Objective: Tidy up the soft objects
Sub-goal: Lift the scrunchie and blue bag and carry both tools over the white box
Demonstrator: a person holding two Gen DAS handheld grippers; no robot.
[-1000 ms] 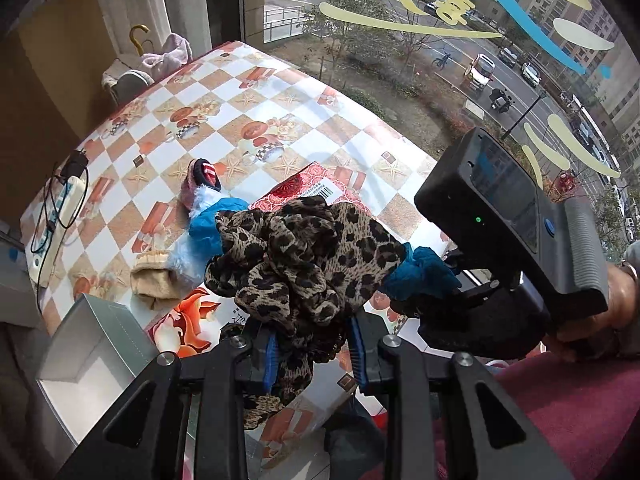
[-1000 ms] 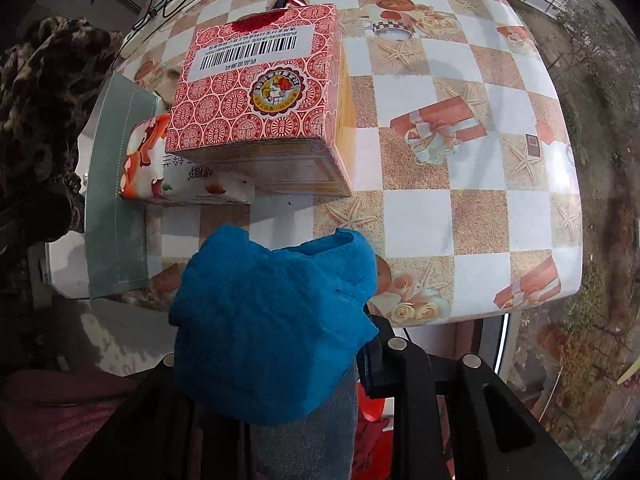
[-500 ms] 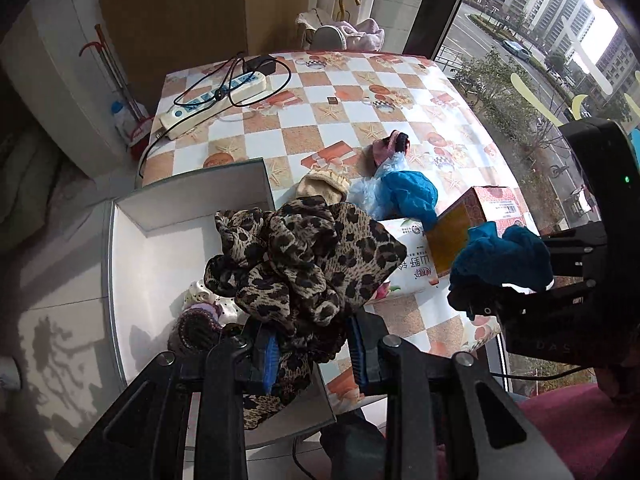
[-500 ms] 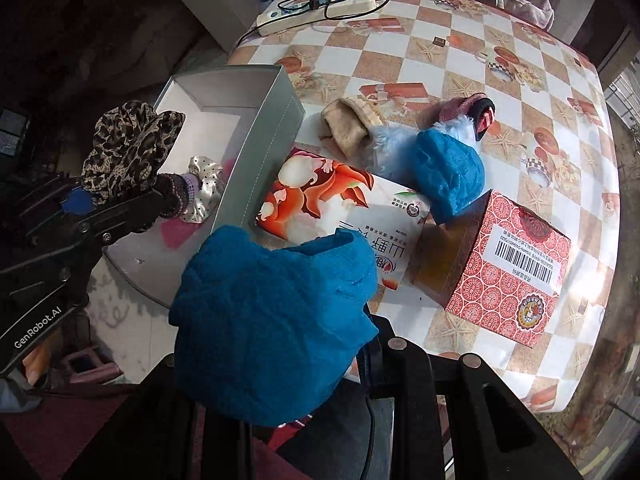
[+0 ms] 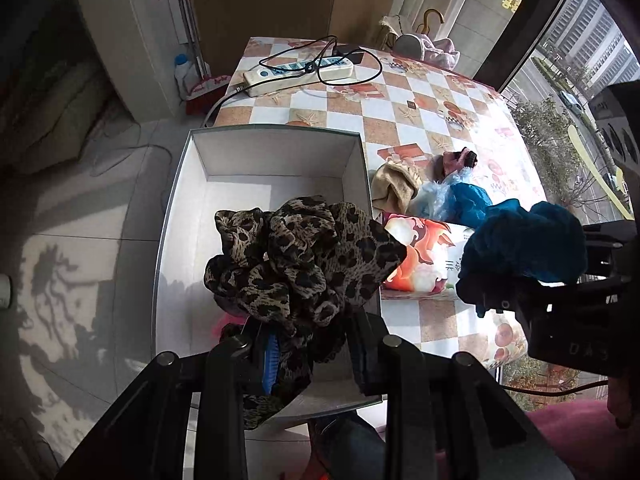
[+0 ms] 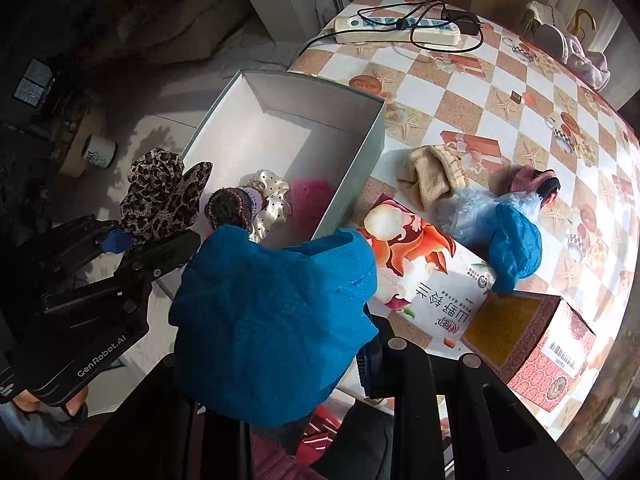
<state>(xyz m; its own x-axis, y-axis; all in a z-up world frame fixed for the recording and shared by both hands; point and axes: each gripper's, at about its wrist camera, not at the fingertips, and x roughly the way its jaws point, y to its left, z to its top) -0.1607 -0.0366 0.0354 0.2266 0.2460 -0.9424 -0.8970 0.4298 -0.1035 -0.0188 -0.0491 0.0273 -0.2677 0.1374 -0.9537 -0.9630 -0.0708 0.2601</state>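
My left gripper (image 5: 310, 354) is shut on a leopard-print scrunchie (image 5: 298, 264) and hangs over the near end of the open white box (image 5: 262, 148). The same scrunchie (image 6: 162, 196) and left gripper (image 6: 154, 240) show at the left of the right wrist view. My right gripper (image 6: 320, 364) is shut on a blue knitted cloth (image 6: 272, 320), held above the box's near corner; that cloth (image 5: 524, 250) shows at the right of the left wrist view. Inside the box (image 6: 360, 152) lie a satin dotted scrunchie (image 6: 270, 200), a knitted purple piece (image 6: 232, 208) and a pink item (image 6: 310, 196).
On the checkered table (image 6: 500, 92) lie a beige sock (image 6: 434, 176), a pale blue fluffy piece with a blue cloth (image 6: 514, 240), a pink slipper-like item (image 6: 534, 182), a tissue pack (image 6: 424, 280), a red carton (image 6: 544, 344) and a power strip (image 6: 396, 28).
Both grippers swung, with their loads, from over the table and red carton to the white box at the table's edge. Both grips stayed the same.
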